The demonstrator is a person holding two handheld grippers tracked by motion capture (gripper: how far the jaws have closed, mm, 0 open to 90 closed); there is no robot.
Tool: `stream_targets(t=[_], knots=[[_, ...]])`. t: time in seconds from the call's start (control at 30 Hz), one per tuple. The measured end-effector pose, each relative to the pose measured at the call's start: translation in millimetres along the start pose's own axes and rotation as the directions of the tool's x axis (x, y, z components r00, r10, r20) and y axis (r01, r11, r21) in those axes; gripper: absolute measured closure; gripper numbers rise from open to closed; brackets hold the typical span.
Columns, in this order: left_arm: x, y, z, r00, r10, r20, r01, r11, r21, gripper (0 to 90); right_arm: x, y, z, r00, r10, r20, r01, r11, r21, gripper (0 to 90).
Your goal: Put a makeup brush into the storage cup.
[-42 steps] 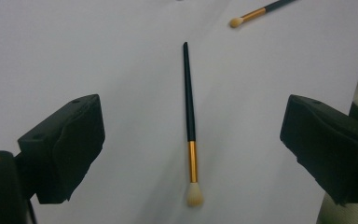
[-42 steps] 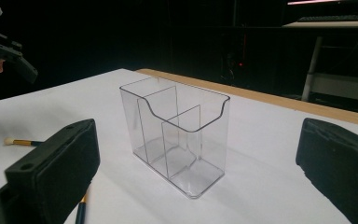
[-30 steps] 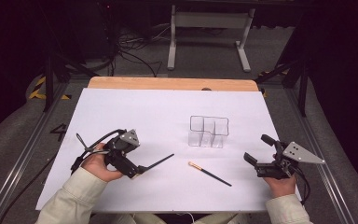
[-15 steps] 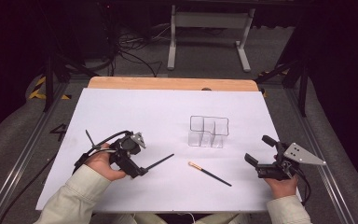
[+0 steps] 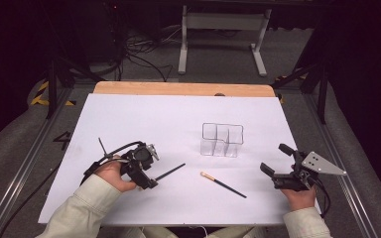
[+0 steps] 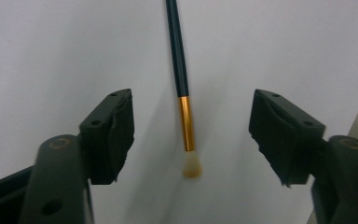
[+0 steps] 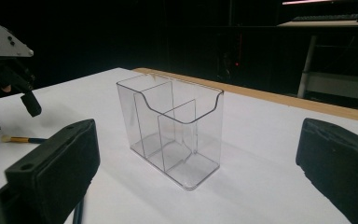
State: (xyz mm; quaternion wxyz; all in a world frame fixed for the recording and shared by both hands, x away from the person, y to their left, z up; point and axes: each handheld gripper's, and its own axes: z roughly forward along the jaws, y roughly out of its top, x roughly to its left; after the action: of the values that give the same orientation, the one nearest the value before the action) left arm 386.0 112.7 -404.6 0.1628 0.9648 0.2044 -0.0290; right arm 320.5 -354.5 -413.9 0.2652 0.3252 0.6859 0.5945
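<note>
the thin black brush with a gold ferrule (image 6: pixel 185 122) is framed between the spread left tongs (image 6: pixel 190 135), and could be nudged aside if they are lowered off-centre.

text: none legible | labels: none | brands: none | numbers: none | signs: none

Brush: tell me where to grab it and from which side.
Grip the black handle just behind the gold ferrule, from above, left tongs across it. The brush lies flat on the table, thin and straight, so only its two sides offer hold.
</note>
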Motion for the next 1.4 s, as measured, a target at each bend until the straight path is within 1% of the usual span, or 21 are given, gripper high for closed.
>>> stream_targets(t=[0.17, 0.2, 0.3, 0.4, 0.5, 0.53, 0.6, 0.73, 0.8, 0.9, 1.17, 1.4], knots=[[1.6, -0.4, 4.7, 1.0, -0.007, 0.004, 0.006, 0.9996, 0.029, 38.2, -0.1, 0.2, -0.5, 1.0, -0.002, 0.001, 0.002, 1.0, -0.002, 0.0], [2.0, -0.4, 5.5, 1.0, 0.001, 0.005, -0.001, 0.9992, 0.041, 39.4, -0.1, 0.2, -0.5, 1.0, -0.002, 0.001, 0.002, 1.0, -0.002, 0.0], [2.2, -0.1, 8.6, 1.0, 0.003, 0.007, -0.004, 0.9984, 0.057, 43.2, 0.0, 0.2, -0.6, 1.0, -0.002, 0.001, 0.002, 1.0, -0.002, 0.0], [2.6, 0.1, 11.7, 0.9998, -0.005, 0.019, 0.003, 0.9971, 0.076, 48.3, -0.1, 0.2, -0.5, 1.0, -0.002, 0.0, 0.002, 1.0, -0.002, 0.0], [3.7, 0.8, 13.9, 0.9996, -0.004, 0.029, 0.001, 0.9961, 0.088, 51.4, 0.0, 0.0, -0.2, 1.0, -0.004, 0.002, 0.004, 1.0, -0.001, 0.0], [3.6, 1.1, 14.7, 0.9992, -0.006, 0.039, 0.002, 0.9956, 0.094, 52.6, 0.0, -0.1, -0.1, 1.0, -0.003, 0.002, 0.003, 1.0, 0.0, 0.1], [3.6, 1.7, 15.7, 0.9992, -0.005, 0.039, 0.001, 0.9947, 0.103, 53.9, -0.2, -0.2, 0.0, 1.0, -0.003, 0.002, 0.003, 1.0, 0.001, 0.0], [3.3, 2.5, 18.1, 0.9993, -0.003, 0.037, -0.001, 0.9936, 0.113, 56.0, -0.1, -0.2, 0.0, 1.0, -0.005, 0.002, 0.005, 1.0, 0.002, 0.0], [3.2, 3.0, 19.2, 0.9996, -0.002, 0.028, -0.002, 0.9927, 0.121, 58.5, -0.1, -0.3, 0.1, 1.0, -0.005, 0.003, 0.005, 1.0, 0.003, 0.1], [3.3, 3.1, 21.9, 0.9996, -0.005, 0.029, 0.001, 0.9917, 0.128, 63.1, 0.3, -0.3, 0.4, 1.0, -0.007, 0.004, 0.007, 1.0, 0.007, 0.2], [4.5, 2.4, 21.5, 0.9996, -0.012, 0.024, 0.009, 0.9916, 0.129, 71.9, 0.6, -0.5, 1.4, 1.0, -0.005, 0.001, 0.005, 1.0, 0.01, 0.3], [5.7, 1.3, 21.4, 0.9997, -0.018, 0.017, 0.016, 0.9914, 0.13, 80.5, 0.7, -0.9, 2.6, 0.9999, -0.014, 0.006, 0.014, 1.0, 0.021, 1.7]])
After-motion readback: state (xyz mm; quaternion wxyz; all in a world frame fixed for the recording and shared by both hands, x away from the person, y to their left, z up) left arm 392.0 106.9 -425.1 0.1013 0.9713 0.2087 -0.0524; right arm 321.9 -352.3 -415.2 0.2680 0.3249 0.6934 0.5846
